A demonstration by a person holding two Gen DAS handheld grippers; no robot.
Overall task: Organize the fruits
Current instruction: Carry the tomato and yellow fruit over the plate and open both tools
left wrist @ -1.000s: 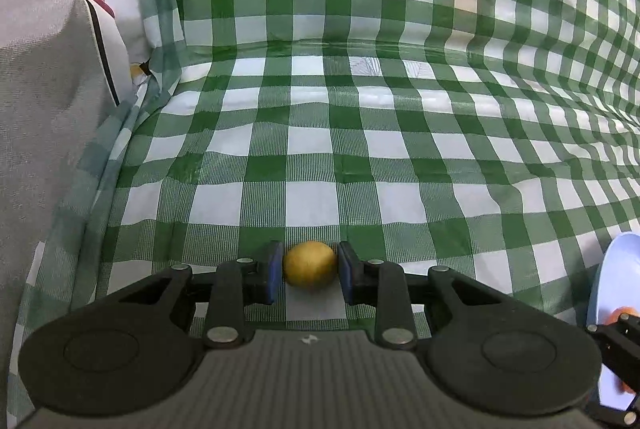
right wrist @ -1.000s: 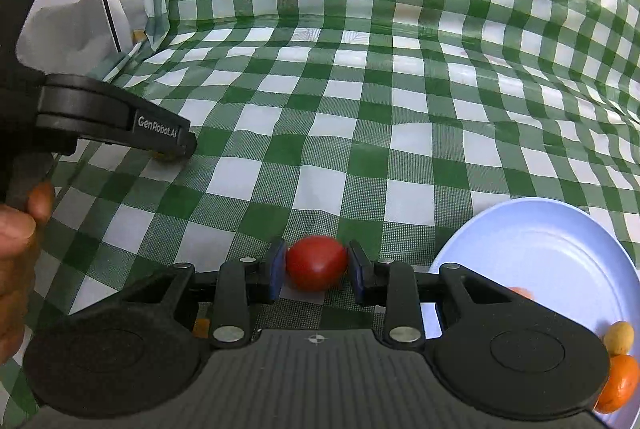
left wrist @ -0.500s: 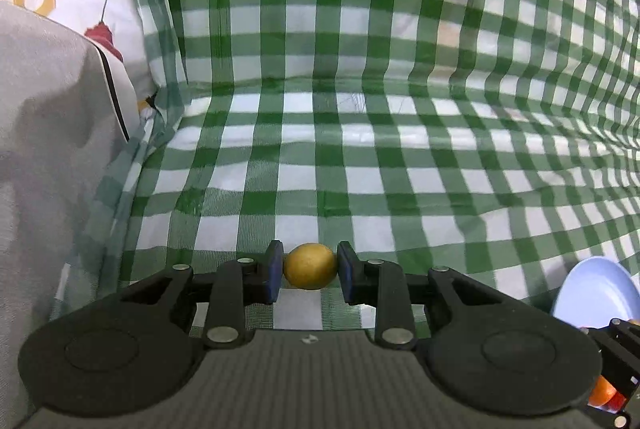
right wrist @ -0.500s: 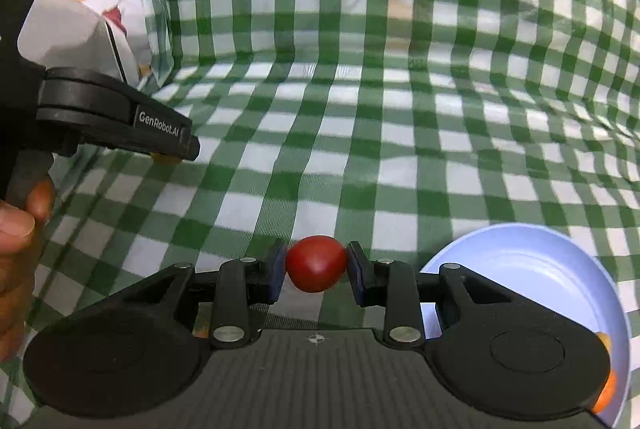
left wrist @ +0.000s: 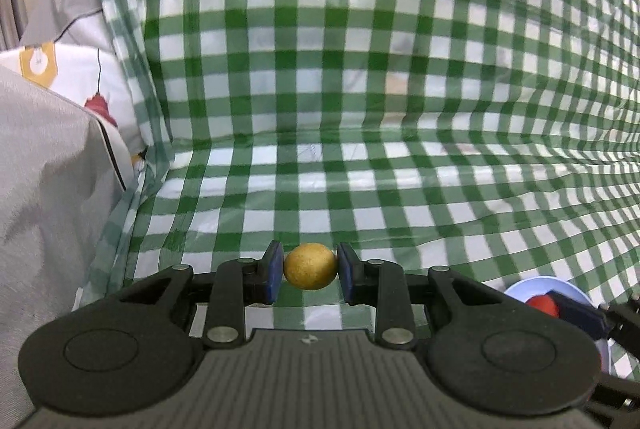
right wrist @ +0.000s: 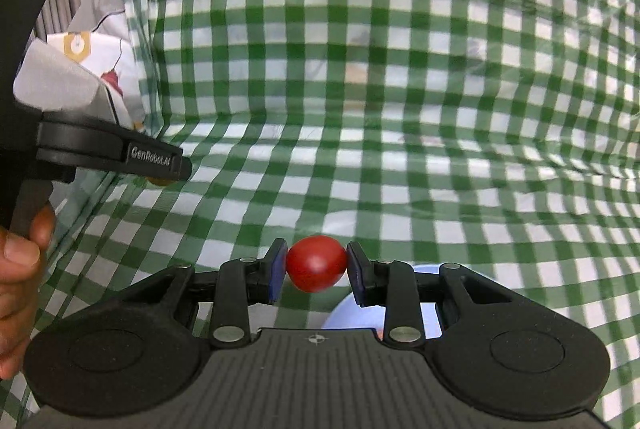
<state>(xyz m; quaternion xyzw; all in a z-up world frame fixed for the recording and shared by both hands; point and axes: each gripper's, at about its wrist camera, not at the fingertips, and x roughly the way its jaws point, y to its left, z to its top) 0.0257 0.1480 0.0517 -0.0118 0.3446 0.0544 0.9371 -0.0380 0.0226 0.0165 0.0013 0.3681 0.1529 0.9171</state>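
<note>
My left gripper [left wrist: 310, 272] is shut on a small yellow fruit [left wrist: 310, 271] and holds it above the checked cloth. My right gripper [right wrist: 316, 264] is shut on a red tomato [right wrist: 316, 263], held above the near edge of a light blue plate [right wrist: 348, 311]. In the left wrist view the plate [left wrist: 560, 287] sits at the lower right, with the red tomato [left wrist: 542, 305] and the right gripper over it. In the right wrist view the left gripper [right wrist: 160, 165] reaches in from the left, held by a hand.
A green and white checked cloth [left wrist: 360, 133] covers the surface and rises up behind it. Grey and white bedding [left wrist: 52, 157] lies on the left. The person's hand [right wrist: 20, 261] shows at the left edge of the right wrist view.
Both grippers have lifted with their fruits still held. The right gripper has moved over the blue plate, which now lies mostly under it.
</note>
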